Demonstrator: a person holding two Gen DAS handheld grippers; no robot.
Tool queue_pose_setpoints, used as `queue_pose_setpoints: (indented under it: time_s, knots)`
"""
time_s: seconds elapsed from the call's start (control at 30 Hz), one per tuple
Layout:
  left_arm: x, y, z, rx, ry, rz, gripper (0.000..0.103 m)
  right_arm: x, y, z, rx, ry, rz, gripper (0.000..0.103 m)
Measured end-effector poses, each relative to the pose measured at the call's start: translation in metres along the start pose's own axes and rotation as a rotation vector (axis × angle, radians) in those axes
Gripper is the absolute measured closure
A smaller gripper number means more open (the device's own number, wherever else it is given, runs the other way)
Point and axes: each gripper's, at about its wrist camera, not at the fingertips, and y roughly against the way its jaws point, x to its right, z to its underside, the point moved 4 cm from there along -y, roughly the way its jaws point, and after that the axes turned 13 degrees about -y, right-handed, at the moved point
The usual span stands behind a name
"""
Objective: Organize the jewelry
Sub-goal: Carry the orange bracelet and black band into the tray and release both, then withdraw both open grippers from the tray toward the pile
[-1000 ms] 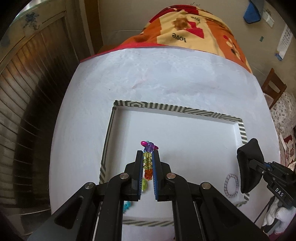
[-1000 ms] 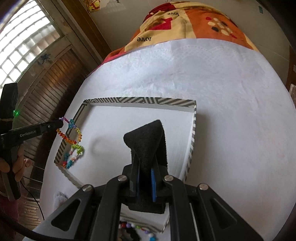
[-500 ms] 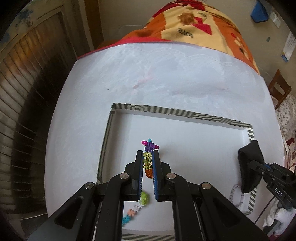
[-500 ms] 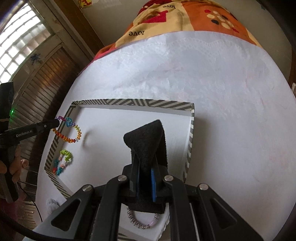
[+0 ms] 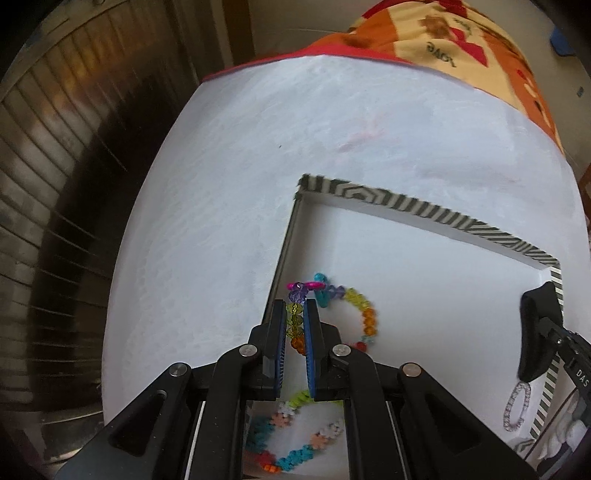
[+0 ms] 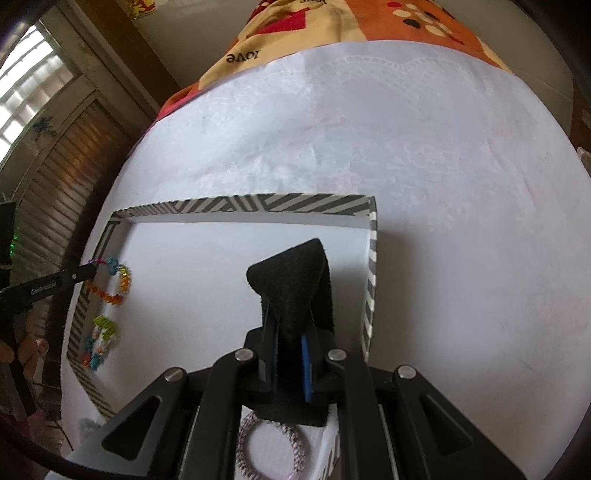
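A white tray with a striped rim (image 5: 417, 209) (image 6: 280, 204) lies on the white tablecloth. My left gripper (image 5: 295, 308) is shut on a rainbow bead bracelet (image 5: 364, 314) whose loop rests on the tray floor near the left wall; it also shows in the right wrist view (image 6: 110, 282). A flower-bead bracelet (image 5: 299, 435) (image 6: 99, 341) lies in the tray's near left corner. My right gripper (image 6: 295, 280) is shut, its tips wrapped in black foam, empty, above the tray. A pink-grey woven bracelet (image 6: 269, 450) (image 5: 517, 408) lies below it.
The round table (image 6: 443, 184) is covered in white cloth, with an orange patterned cloth (image 6: 332, 33) at the far side. A dark wooden shuttered door (image 5: 55, 184) stands to the left. The right gripper shows at the tray's right edge (image 5: 535, 332).
My left gripper has moved left and down with the rainbow bracelet, so its loop now lies on the tray floor by the left wall. The right gripper has barely moved.
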Motion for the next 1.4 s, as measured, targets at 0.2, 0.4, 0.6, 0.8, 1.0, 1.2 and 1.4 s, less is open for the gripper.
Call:
queue_pose_setpoints:
  time_s: [0.2,0.4,0.6,0.8,1.0,1.2,1.4]
  knots:
    - [-0.001,-0.006,0.004,-0.014,0.000,-0.008,0.103,0.001,-0.002,0.003,0.009,0.021,0.042,0.093]
    - [0.005,-0.003,0.003,0.001,-0.004,0.003,0.097,-0.003,0.005,0.003,0.013,0.025,0.024,0.070]
    - [0.009,0.010,0.005,0.035,-0.013,0.010,0.088,-0.011,0.022,0.007,0.038,0.052,0.008,0.055]
    - [0.013,0.027,0.013,0.043,-0.021,0.033,0.088,-0.014,0.040,0.016,0.046,0.057,0.005,0.052]
    - [0.021,0.049,0.031,0.053,-0.040,0.024,0.088,-0.019,0.061,0.030,0.059,0.064,-0.009,0.051]
    - [0.030,0.071,0.055,0.070,-0.055,0.025,0.088,-0.025,0.081,0.054,0.061,0.081,-0.004,0.048]
    - [0.044,0.089,0.083,0.083,-0.085,0.037,0.088,-0.027,0.098,0.079,0.070,0.091,0.004,0.047]
